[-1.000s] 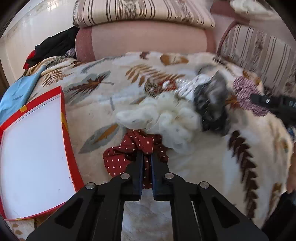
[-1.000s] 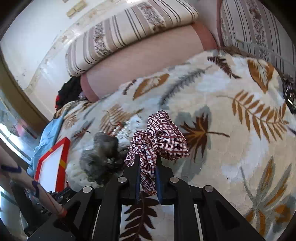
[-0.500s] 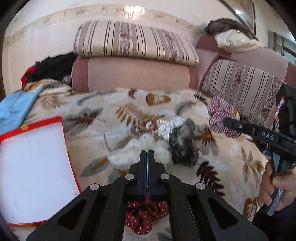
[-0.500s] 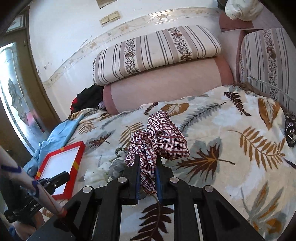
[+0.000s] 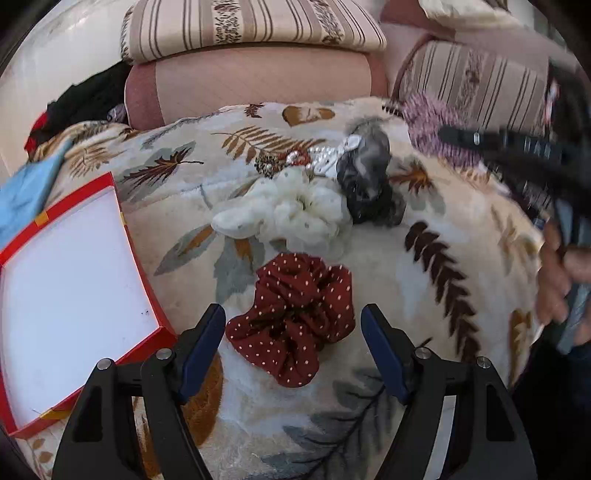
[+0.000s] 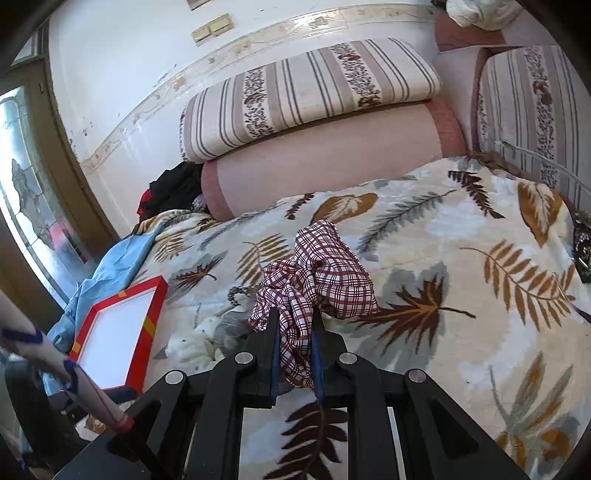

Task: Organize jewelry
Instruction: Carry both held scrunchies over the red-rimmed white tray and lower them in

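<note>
- While I look down my left wrist camera, my left gripper [image 5: 293, 325] has its jaws wide apart and opening, with the red dotted scrunchie [image 5: 295, 319] lying between them on the leaf-print blanket [image 5: 424, 280], the pads clear of it on both sides.
- Beyond it, toward the cushions, I see a white scrunchie [image 5: 295, 214], and touching its right side a grey scrunchie [image 5: 369, 184].
- Just behind those two sits a small heap of beaded jewelry [image 5: 295, 158], too tangled for me to tell the pieces apart.
- At my left lies the red-rimmed box lid [image 5: 122, 225], white inside, its near corner just beside my left finger.
- At the right edge I see a hand [image 5: 561, 273] on the other tool, blurred, with a plaid scrunchie [image 5: 424, 114] at its tip.
- A striped cushion [image 5: 251, 26] rests on a pink bolster [image 5: 258, 81] at the back.

- Through my right wrist camera, my right gripper [image 6: 295, 332] is clamped on the plaid scrunchie [image 6: 317, 273], the fabric pinched between the pads and bunching up above the fingertips, off the blanket [image 6: 461, 332].
- Below and left of it I see the white scrunchie [image 6: 192, 343] and the grey scrunchie [image 6: 232, 328], partly hidden by my gripper.
- Further left lies the box lid [image 6: 147, 325], partly on a blue cloth [image 6: 114, 266].
- A sleeve [image 6: 55, 373] crosses the lower left corner.
</note>
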{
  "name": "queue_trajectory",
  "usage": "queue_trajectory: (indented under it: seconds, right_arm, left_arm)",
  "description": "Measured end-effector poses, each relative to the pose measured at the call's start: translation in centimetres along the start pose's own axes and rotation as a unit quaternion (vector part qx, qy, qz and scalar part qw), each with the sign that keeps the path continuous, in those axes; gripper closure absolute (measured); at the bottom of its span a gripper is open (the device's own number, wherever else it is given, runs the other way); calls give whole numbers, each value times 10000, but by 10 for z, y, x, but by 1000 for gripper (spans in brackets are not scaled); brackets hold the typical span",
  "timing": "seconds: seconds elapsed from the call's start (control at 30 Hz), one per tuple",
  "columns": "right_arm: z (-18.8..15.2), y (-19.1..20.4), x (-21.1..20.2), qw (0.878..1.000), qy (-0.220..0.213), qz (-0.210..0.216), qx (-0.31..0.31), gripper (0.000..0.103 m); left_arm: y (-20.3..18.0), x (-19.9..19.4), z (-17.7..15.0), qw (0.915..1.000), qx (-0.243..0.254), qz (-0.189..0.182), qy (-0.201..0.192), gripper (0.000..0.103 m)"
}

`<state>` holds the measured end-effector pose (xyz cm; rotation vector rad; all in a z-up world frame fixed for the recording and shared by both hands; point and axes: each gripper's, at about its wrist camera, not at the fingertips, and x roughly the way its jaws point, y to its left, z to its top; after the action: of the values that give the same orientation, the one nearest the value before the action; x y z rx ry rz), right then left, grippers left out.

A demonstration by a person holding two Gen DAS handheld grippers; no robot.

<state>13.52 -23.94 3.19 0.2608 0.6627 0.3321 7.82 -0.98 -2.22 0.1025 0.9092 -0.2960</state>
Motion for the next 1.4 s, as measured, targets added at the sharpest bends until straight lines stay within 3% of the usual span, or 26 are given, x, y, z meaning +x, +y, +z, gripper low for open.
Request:
queue_trajectory:
  seconds: [0.07, 0.17, 0.2, 0.3, 0.53, 0.7, 1.1, 1.4]
  right_arm:
    - [-1, 5, 1, 10000, -14, 6, -71, 88]
    - [-4, 12, 1, 9998, -26, -8, -213, 88]
    - [-4, 13, 1, 9997, -29, 1, -241, 88]
    - [-5, 13, 0, 9996, -50, 15, -261, 88]
    - [-4, 17, -6, 9993, -162, 105, -325, 88]
    - [-5, 23, -7, 9987, -185, 155, -443, 88]
    - [-9, 41, -7, 9964, -251, 374, -714, 88]
    - [-19, 66, 2, 9935, -116, 653, -928, 88]
  left_arm:
    - [-2, 9, -3, 9999, -33, -14, 112, 33]
    - [-5, 23, -5, 9995, 5, 95, 301, 70]
    - [-6, 24, -5, 9995, 28, 147, 290, 76]
    - [-7, 18, -4, 9999, -17, 112, 129, 83]
    - [3, -18, 9, 9960, -359, -12, -819, 84]
    - [6, -34, 16, 9908, -448, 44, -1280, 84]
    - [34, -53, 23, 9816, -792, 326, -1706, 84]
    - [67, -58, 25, 9751, -1220, 656, -1734, 84]
